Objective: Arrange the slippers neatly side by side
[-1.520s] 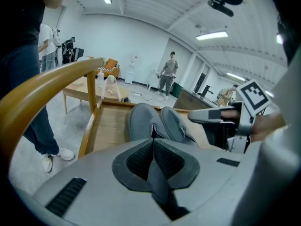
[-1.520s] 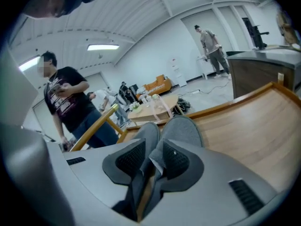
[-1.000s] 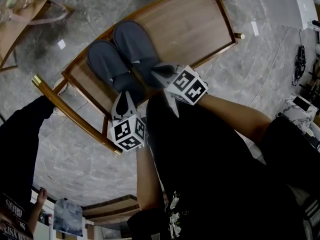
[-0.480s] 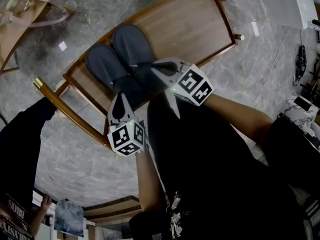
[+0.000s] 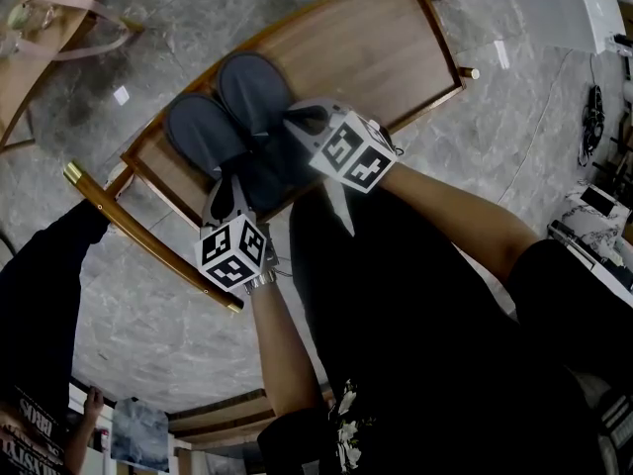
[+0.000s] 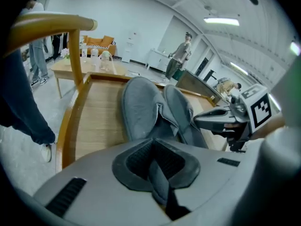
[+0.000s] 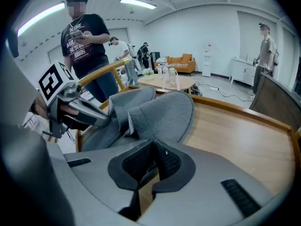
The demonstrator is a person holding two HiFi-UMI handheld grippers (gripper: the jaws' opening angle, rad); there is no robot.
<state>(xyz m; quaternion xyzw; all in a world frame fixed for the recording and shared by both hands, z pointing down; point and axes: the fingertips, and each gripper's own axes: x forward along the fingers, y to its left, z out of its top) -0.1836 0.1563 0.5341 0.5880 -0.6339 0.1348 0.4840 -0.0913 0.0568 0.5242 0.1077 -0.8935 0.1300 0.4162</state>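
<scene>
Two grey slippers lie side by side on a rimmed wooden board [image 5: 396, 28], toes pointing away from me. My left gripper [image 5: 228, 174] is at the heel of the left slipper [image 5: 198, 127]. In the left gripper view a strip of that slipper [image 6: 138, 107] runs between the pads of this gripper [image 6: 157, 173]; its jaws have just been opening a little, and the pads still touch the fabric. My right gripper [image 5: 291, 119] is at the heel of the right slipper [image 5: 252, 82]. It [image 7: 150, 166] is shut on that slipper's [image 7: 164, 114] thin heel edge.
The board has a raised wooden rim [image 5: 148, 231] with brass-tipped ends and stands on a grey marble floor. A person in dark trousers [image 5: 40, 265] stands close at the left. Another wooden table [image 5: 30, 57] with a pink strap lies at the upper left.
Both grippers have moved up and left in the head view, and the slippers have shifted slightly left with them. The right gripper's marker cube has rolled.
</scene>
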